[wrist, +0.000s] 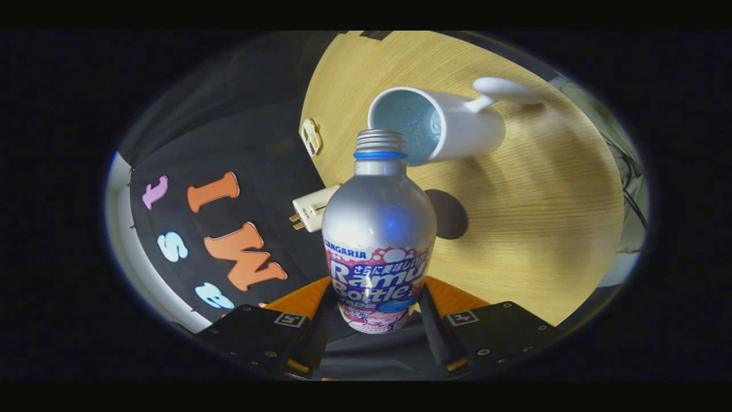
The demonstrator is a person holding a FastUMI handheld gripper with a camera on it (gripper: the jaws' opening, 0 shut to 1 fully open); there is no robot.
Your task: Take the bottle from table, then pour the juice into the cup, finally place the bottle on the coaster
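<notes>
The tongs are clamped on the bottle, one finger pressing each side of its lower body, so it's held up off the table. The bottle's open threaded mouth sits right at the rim of the white cup, which stands on the wood just beyond it. A dark round coaster lies on the table behind the bottle, between it and the cup.
</notes>
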